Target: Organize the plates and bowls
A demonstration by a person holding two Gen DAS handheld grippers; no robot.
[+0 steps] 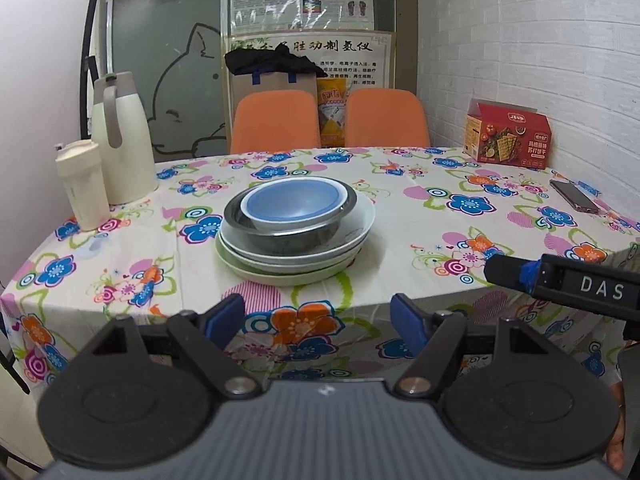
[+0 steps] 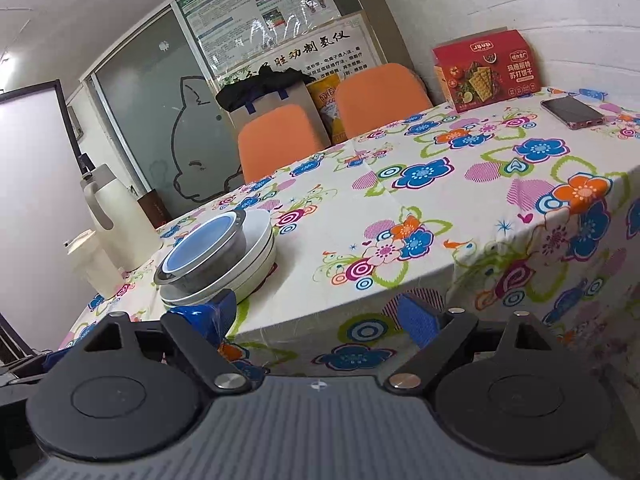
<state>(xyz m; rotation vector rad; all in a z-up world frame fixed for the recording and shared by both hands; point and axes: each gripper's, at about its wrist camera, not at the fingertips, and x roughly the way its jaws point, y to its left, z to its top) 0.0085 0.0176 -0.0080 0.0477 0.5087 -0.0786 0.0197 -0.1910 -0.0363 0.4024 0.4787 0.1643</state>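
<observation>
Floral tablecloth (image 1: 400,208), orange chairs (image 1: 276,120), white brick wall (image 1: 540,40)

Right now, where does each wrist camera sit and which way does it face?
Left wrist: behind the open left hand-held gripper, at the table's near edge, facing the stacked dishes straight on; the right hand-held gripper's finger enters at right.
Right wrist: behind the open right hand-held gripper, tilted, further right along the near edge, facing across the tablecloth; the stack sits at left.
Shared: stack, white jug, cracker box, phone, orange chairs.
</observation>
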